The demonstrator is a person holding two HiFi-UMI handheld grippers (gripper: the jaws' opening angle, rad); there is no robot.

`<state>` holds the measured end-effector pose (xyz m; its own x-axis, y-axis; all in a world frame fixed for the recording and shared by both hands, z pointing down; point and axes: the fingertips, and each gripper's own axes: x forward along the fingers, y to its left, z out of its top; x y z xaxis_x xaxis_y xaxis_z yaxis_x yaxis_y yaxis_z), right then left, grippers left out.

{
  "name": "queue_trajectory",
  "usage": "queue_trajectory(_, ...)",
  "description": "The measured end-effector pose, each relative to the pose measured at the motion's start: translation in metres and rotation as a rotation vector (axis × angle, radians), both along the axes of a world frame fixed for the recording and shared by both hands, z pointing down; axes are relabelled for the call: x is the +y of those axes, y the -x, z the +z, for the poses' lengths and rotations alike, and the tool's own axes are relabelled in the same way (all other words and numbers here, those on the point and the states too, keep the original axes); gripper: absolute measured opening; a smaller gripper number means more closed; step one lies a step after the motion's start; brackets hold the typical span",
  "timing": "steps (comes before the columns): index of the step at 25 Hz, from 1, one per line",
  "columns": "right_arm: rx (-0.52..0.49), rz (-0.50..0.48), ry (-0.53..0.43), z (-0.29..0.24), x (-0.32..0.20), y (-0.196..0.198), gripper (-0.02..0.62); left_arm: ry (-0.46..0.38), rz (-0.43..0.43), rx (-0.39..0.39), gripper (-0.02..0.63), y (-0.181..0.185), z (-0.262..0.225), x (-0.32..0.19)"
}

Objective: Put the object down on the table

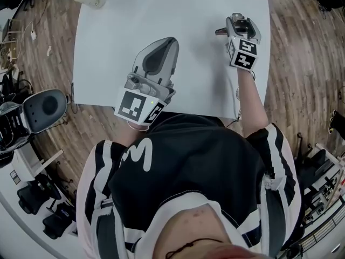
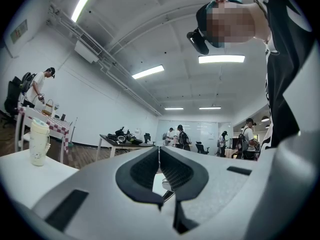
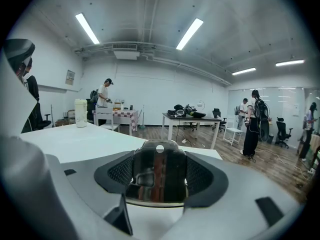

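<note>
The right gripper is clamping a small shiny metal object between its pads, jaws held narrowly apart by it, and is hovering over the far right part of the white table; whether the piece is touching the top is not showing; the left gripper is resting nearer the middle, jaws pressed together on nothing. The object is looking rigid, smooth and probably slippery, light enough for one gripper; gripping across its flat sides seems wise. No brand or label is reading on it; only a white M-like mark is showing on the person's black shirt.
</note>
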<state>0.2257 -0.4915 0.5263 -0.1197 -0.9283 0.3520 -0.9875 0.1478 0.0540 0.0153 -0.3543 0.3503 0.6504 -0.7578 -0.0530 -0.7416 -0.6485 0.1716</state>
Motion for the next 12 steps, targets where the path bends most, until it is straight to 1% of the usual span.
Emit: queue_trajectory(12, 0.0, 0.001, 0.043, 0.017, -0.003, 0.0, 0.302, 0.003, -0.026, -0.006, 0.011, 0.005, 0.0, 0.0)
